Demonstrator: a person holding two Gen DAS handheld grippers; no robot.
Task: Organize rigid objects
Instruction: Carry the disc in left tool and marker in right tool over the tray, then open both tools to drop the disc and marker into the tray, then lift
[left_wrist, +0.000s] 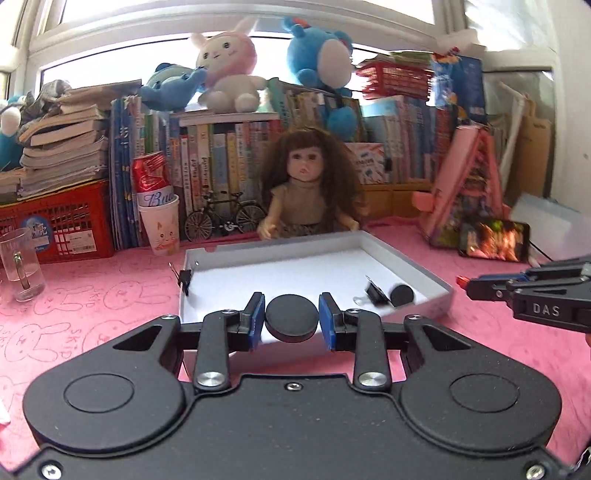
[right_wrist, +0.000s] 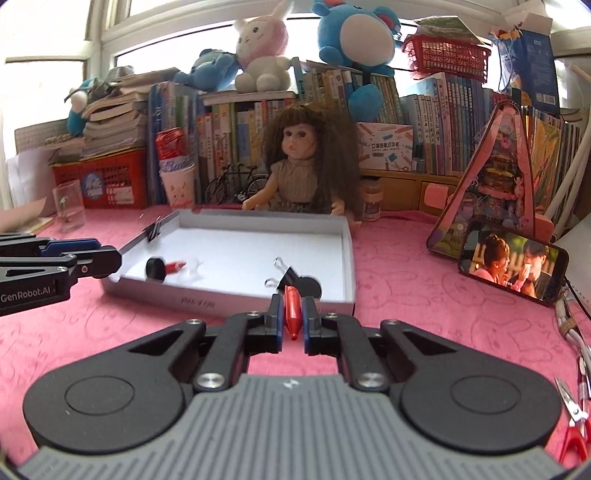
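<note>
My left gripper is shut on a black round disc and holds it over the near edge of the shallow white box. My right gripper is shut on a red marker at the box's near edge. Inside the box lie a black binder clip and a second black disc. Another binder clip grips the box's left wall. In the right wrist view a black disc with a blurred red piece shows in the box beside the left gripper.
The box sits on a pink cloth. A doll sits behind it, against books and plush toys. A glass mug, paper cup, red crate, phone, pink toy house and red scissors surround it.
</note>
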